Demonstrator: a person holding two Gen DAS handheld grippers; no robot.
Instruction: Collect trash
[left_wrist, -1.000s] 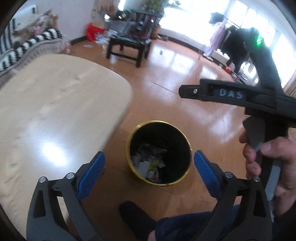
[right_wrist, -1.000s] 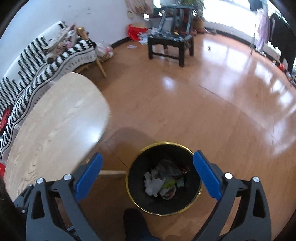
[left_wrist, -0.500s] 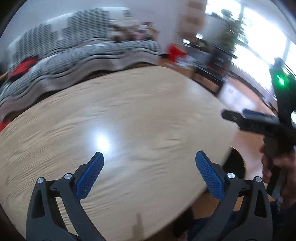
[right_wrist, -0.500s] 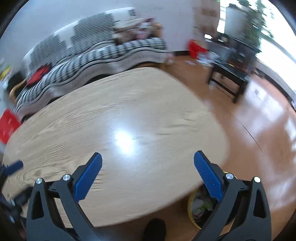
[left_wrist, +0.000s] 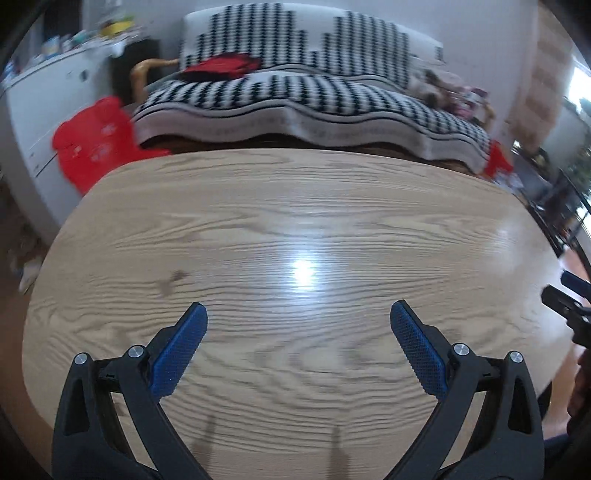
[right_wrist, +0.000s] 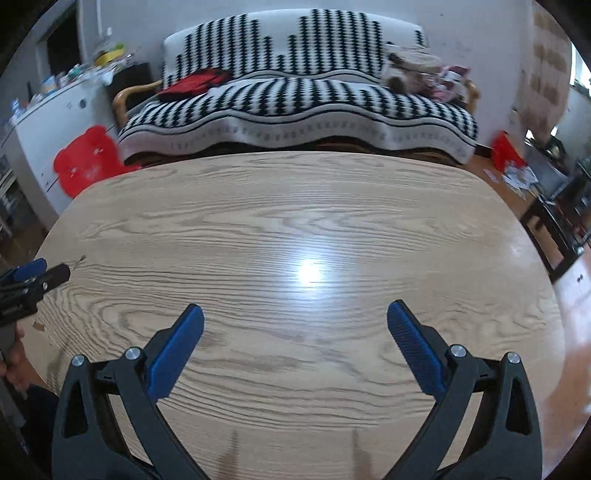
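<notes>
Two handheld grippers, the left gripper (left_wrist: 298, 328) and the right gripper (right_wrist: 294, 328), hover side by side above the pale oval wood-grain table (left_wrist: 295, 206). Both have their blue-padded jaws spread wide with nothing between them. The level, forward-facing hold suggests a survey of the tabletop for anything left to collect. No trash is visible on the table in either view, nor any between or ahead of either pair of jaws. A small dark fleck near the table's left edge (right_wrist: 82, 258) may be a knot in the grain or a scrap; blur prevents a firm finding. No bin is in view. Beyond the table stands a black-and-white patterned sofa (right_wrist: 295, 99).
</notes>
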